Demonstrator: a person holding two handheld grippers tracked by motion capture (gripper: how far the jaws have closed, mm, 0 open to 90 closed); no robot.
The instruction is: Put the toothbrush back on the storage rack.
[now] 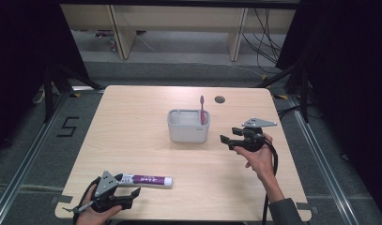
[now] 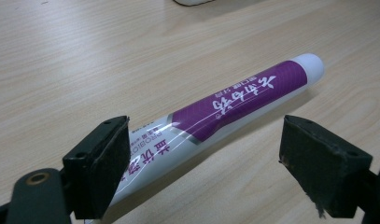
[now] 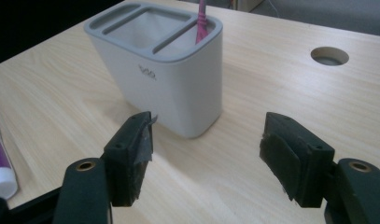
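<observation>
I am observing the toothpaste tube (image 1: 145, 180) lying flat on the wooden surface (image 1: 132, 136) near its front edge, white with a purple printed band, its rounded white end pointing toward the surface's right side. In the left gripper view the tube (image 2: 215, 112) is running diagonally between the two black jaws; the left-hand jaw is standing against its crimped end, though I cannot tell whether it is touching, and the other jaw is standing well clear of it. I am recording the left hand-held gripper (image 1: 132, 193) as spread wide and gripping nothing, resting just beside the tube's near end. Farther up the surface, near its middle, the grey holder (image 1: 187, 125) is standing upright, with a pink toothbrush (image 1: 202, 110) standing in its rightmost narrow compartment, head up. The right hand-held gripper (image 1: 228, 136) is sitting just to the right of the holder, apart from it, its jaws pointing toward it. In the right gripper view its jaws are standing wide with bare wood between them and the holder (image 3: 164, 74) beyond; nothing is being held. A round cable hole (image 1: 219, 99) is sitting behind the holder.
</observation>
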